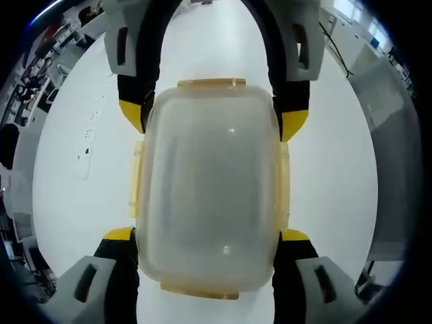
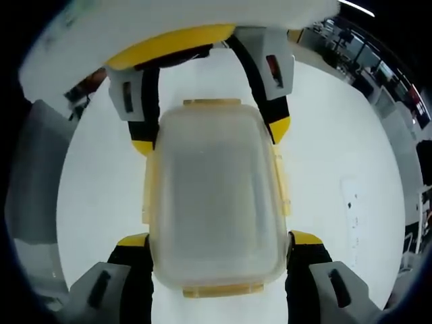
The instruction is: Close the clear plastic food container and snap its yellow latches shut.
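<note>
Container (image 1: 210,192) sits in the middle of both views on a white table (image 1: 67,175), lid on, with a gripper at each of its two ends — in the left gripper view the left gripper (image 1: 209,236) rises from the bottom with a yellow-tipped jaw on either side of the near corners, and the right gripper (image 1: 212,115) comes in from the top, straddling the far corners; the right gripper view mirrors this, right gripper (image 2: 219,241) at the bottom, left gripper (image 2: 210,135) at the top, container (image 2: 214,196) between them. Both claws stand apart, jaws spread wider than the box and touching or nearly touching its corners; whether they press on it I cannot tell. To do the step well, I would judge it best to steady the box from one end while the other claw pushes one yellow flap down flat until it catches, then swap — working opposite sides in turn so the lid seats evenly. Count: one container, one lid, four yellow latches (image 1: 210,83) — one per side — and two grippers.
</note>
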### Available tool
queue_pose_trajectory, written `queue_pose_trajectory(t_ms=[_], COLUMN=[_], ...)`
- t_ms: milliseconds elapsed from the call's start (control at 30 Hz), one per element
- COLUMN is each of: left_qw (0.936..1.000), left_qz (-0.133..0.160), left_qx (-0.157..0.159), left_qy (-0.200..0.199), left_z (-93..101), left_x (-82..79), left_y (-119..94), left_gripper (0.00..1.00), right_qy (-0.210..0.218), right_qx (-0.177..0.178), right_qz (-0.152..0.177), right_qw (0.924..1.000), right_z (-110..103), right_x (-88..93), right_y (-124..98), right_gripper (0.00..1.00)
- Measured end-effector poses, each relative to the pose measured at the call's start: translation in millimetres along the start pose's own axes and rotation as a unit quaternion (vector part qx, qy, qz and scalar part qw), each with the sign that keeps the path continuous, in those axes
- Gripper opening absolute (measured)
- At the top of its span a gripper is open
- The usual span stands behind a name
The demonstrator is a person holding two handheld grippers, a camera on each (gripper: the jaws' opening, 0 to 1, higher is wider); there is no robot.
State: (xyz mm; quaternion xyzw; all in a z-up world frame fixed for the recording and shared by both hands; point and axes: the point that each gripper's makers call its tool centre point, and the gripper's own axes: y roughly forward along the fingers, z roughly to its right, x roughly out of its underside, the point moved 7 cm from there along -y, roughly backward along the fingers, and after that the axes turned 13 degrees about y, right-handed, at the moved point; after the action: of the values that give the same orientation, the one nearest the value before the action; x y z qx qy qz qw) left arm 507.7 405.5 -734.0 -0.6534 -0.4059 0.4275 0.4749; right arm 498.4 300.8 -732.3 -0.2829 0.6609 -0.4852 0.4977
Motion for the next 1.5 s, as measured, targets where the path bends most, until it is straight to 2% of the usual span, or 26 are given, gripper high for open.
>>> queue_pose_trajectory(t_ms=[467,1033,1300,1500], left_qw=[1.0000,1.0000,1.0000,0.9989], left_qz=[0.004,0.003,0.005,0.033], left_qx=[-0.003,-0.001,-0.007,-0.018], left_qy=[-0.005,0.002,0.001,-0.027], left_z=[-6.2,-6.1,-4.7,2.2], left_x=[2.1,0.2,0.4,1.4], left_y=[1.5,1.6,0.7,-1.3], left_gripper=[0.82,0.82,0.83,0.89], right_qy=[-0.004,-0.004,-0.014,-0.018], right_qx=[0.000,0.001,-0.004,-0.001], right_qz=[-0.006,-0.006,0.018,0.048], right_qw=[1.0000,1.0000,0.9997,0.9987], right_z=[7.0,5.9,5.6,2.6], right_x=[-2.7,-1.4,1.2,2.1], right_y=[1.7,0.9,-2.0,-5.4], right_gripper=[0.82,0.82,0.82,0.81])
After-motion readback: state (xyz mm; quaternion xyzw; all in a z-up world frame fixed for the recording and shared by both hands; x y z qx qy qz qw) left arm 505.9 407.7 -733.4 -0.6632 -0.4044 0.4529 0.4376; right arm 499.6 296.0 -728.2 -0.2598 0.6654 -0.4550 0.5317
